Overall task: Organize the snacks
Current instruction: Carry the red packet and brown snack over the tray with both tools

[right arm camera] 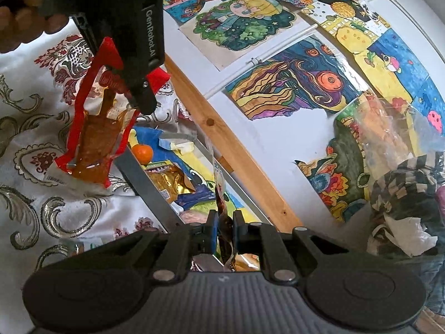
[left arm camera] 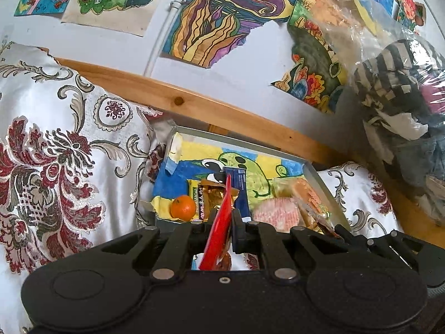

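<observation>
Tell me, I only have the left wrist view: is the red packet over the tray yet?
Observer: Not quite. From the right wrist view, the red packet hangs over the patterned cloth, just outside the tray rim.
Operator: Is the grip secure?
Observer: The left gripper pinches only its top edge; the body, with brown contents, dangles free.
Operator: And the right gripper?
Observer: The right gripper is shut on a thin clear-wrapped packet, seen edge-on.

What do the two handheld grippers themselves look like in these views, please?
Both are matte black plastic with round hubs, slotted linkage arms and silver pivot pins. The left gripper has a pebbled base; its side reads "GenRobot.AI" in white. The right gripper has a ribbed grey base and blue finger pads. No sleeves or cables show.
</observation>
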